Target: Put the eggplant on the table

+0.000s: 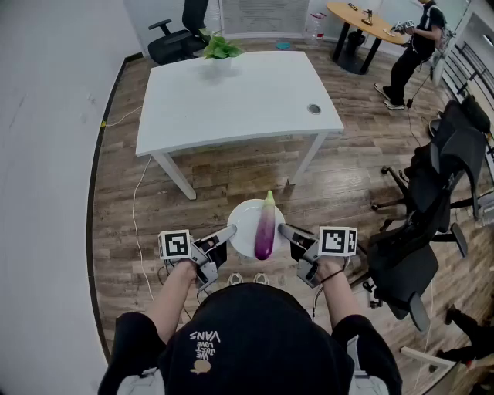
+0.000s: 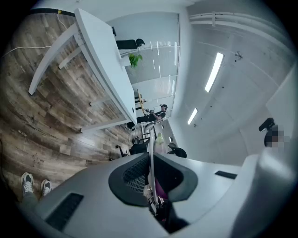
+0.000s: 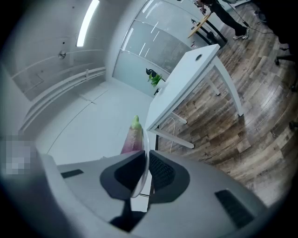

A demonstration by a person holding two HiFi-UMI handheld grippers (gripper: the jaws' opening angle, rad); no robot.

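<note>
A purple eggplant (image 1: 265, 227) with a green stem end lies on a white plate (image 1: 242, 217), held in the air in front of me above the wooden floor. My left gripper (image 1: 230, 231) is shut on the plate's left rim and my right gripper (image 1: 284, 229) on its right rim. In the left gripper view the plate (image 2: 151, 155) shows edge-on between the jaws of the left gripper (image 2: 151, 179), with the eggplant (image 2: 159, 139) behind it. The right gripper view shows the plate's rim (image 3: 145, 155) the same way in the right gripper (image 3: 145, 169), with the eggplant (image 3: 132, 137) to its left. The white table (image 1: 231, 100) stands ahead.
A potted plant (image 1: 220, 48) stands at the table's far edge and a cable grommet (image 1: 314, 109) is near its right corner. Black office chairs (image 1: 432, 200) crowd the right side. A person (image 1: 413, 46) stands by a round wooden table (image 1: 363, 23) at the far right. A wall runs along the left.
</note>
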